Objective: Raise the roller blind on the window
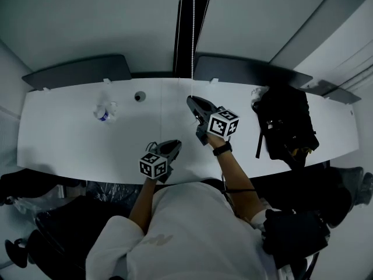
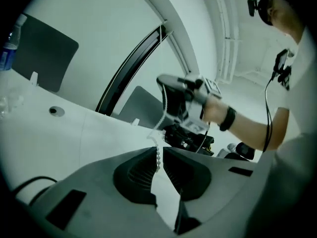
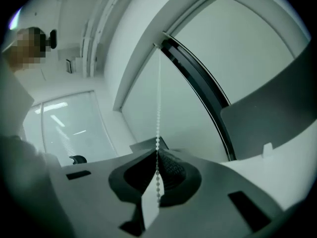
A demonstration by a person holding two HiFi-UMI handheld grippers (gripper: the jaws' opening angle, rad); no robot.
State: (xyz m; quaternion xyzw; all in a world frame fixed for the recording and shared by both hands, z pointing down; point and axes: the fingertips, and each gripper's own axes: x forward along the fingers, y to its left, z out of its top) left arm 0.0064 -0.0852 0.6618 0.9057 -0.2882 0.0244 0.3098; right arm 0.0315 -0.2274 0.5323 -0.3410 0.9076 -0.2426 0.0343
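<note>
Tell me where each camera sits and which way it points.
Head view: on the person's head, looking steeply down at the white desk; shows the left forearm, right forearm, left hand-held gripper and right hand-held gripper.
Left gripper view: rides the left hand-held gripper, looking along its jaws, shut on the bead chain, toward the window frame; the right forearm shows.
Right gripper view: rides the right hand-held gripper, looking up the chain at the window frame; the person's shirt shows.
Shared: all three show the bead chain.
</note>
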